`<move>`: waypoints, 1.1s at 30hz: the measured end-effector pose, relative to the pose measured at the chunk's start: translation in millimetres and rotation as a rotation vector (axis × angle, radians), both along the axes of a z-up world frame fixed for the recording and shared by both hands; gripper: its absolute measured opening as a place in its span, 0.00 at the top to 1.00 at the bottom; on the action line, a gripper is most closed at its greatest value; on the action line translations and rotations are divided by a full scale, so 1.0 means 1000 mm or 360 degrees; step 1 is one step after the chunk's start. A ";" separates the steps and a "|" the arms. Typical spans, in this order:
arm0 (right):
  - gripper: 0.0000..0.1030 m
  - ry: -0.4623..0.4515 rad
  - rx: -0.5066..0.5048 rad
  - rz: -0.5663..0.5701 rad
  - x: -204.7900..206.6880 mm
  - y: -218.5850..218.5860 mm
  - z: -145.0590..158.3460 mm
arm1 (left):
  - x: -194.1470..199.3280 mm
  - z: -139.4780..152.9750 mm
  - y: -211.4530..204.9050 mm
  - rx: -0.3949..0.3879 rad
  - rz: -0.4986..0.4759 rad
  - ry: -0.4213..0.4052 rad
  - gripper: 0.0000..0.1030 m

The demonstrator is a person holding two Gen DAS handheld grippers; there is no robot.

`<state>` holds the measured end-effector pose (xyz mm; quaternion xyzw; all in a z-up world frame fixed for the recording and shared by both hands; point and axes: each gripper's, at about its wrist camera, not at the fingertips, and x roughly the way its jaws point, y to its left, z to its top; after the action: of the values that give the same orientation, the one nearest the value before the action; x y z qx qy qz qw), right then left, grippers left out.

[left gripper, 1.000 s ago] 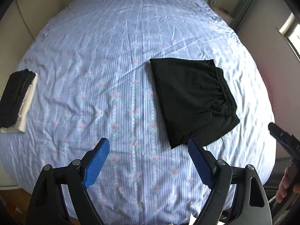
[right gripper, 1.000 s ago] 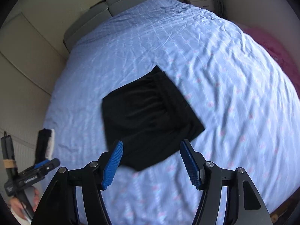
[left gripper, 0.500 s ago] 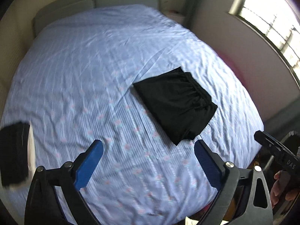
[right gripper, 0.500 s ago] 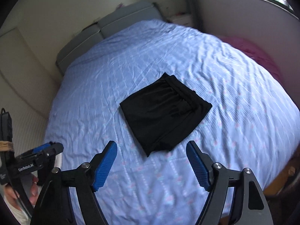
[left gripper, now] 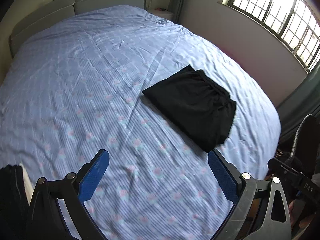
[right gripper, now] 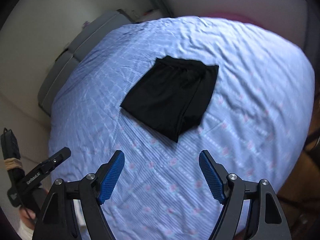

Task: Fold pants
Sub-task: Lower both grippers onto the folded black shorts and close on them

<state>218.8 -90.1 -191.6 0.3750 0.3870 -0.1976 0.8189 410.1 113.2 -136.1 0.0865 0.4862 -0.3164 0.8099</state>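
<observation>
The black pants (left gripper: 195, 107) lie folded into a flat rectangle on the blue flowered bedsheet (left gripper: 90, 84), right of the bed's middle, with the gathered waistband toward the window. They also show in the right wrist view (right gripper: 172, 95). My left gripper (left gripper: 159, 175) is open and empty, raised above the bed and well short of the pants. My right gripper (right gripper: 162, 173) is open and empty, also raised and short of the pants. Each gripper shows at the edge of the other's view.
A stack of folded black and white clothes (left gripper: 14, 188) lies at the bed's near left edge. The grey headboard (left gripper: 80, 4) is at the far end. A wall with a barred window (left gripper: 280, 14) runs along the right side of the bed.
Both grippers have pulled back and risen away from the folded pants, and both views have swung round. The pants lie still and look smaller.
</observation>
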 end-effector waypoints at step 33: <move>0.25 -0.0297 0.0417 -0.0556 0.099 -0.037 -0.189 | 0.131 -0.192 -0.112 -0.0133 -0.0202 0.0200 0.07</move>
<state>317.4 -127.5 -380.5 0.5559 0.2612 -0.2489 0.7489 541.2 1.5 -328.3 0.0631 0.5158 -0.3918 0.7592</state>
